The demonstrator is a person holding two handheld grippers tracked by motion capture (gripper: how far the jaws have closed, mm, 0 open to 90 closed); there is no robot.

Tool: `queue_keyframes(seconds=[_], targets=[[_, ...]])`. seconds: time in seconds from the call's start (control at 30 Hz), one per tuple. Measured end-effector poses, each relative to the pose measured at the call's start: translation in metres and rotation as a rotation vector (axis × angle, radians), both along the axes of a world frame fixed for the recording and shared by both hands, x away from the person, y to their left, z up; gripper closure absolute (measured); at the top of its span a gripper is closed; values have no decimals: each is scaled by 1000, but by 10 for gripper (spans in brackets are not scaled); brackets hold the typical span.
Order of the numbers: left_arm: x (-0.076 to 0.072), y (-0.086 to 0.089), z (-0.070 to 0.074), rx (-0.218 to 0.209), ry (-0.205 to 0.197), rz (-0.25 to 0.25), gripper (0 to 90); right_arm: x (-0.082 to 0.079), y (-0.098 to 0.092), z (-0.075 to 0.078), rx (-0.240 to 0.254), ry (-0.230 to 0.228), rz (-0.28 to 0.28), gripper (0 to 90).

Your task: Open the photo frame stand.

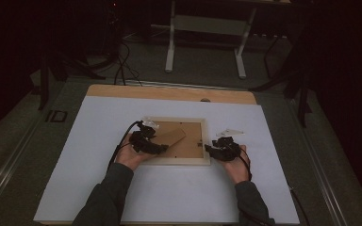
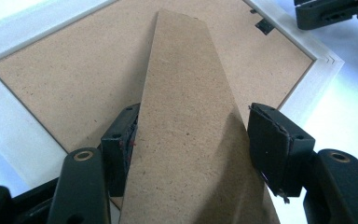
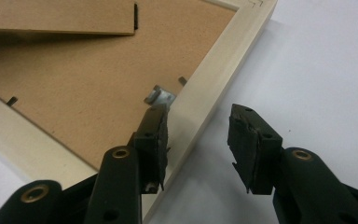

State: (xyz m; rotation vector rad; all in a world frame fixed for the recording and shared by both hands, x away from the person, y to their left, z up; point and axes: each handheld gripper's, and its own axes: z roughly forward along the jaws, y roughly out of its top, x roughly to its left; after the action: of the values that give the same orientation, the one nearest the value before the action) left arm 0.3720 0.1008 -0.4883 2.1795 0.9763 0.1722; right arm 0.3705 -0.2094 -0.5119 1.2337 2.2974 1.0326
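Observation:
A pale wooden picture frame (image 1: 179,161) lies face down on the white sheet, its brown backing board up. Its brown easel stand (image 1: 174,136) is tilted up off the backing. My left gripper (image 1: 162,148) is at the stand's lower end. In the left gripper view the stand (image 2: 186,116) runs between the jaws and both pads meet its edges, so my left gripper (image 2: 193,112) is shut on it. My right gripper (image 1: 209,149) straddles the frame's right rail (image 3: 223,70). It (image 3: 196,114) is open: one jaw rests by a metal tab (image 3: 161,97), the other hangs over the sheet.
The white sheet (image 1: 99,165) covers most of a wooden tabletop (image 1: 169,92), with bare room on all sides of the frame. Behind the table stand the white legs of a desk (image 1: 202,47), and cables (image 1: 122,66) lie on the dark floor.

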Motion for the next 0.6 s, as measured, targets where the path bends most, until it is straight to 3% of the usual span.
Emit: queue_keyframes(seconds=[0.6], targets=[[-8,-3,6,14,-73,-13,399,15,0,18,-3,-15,6,566]])
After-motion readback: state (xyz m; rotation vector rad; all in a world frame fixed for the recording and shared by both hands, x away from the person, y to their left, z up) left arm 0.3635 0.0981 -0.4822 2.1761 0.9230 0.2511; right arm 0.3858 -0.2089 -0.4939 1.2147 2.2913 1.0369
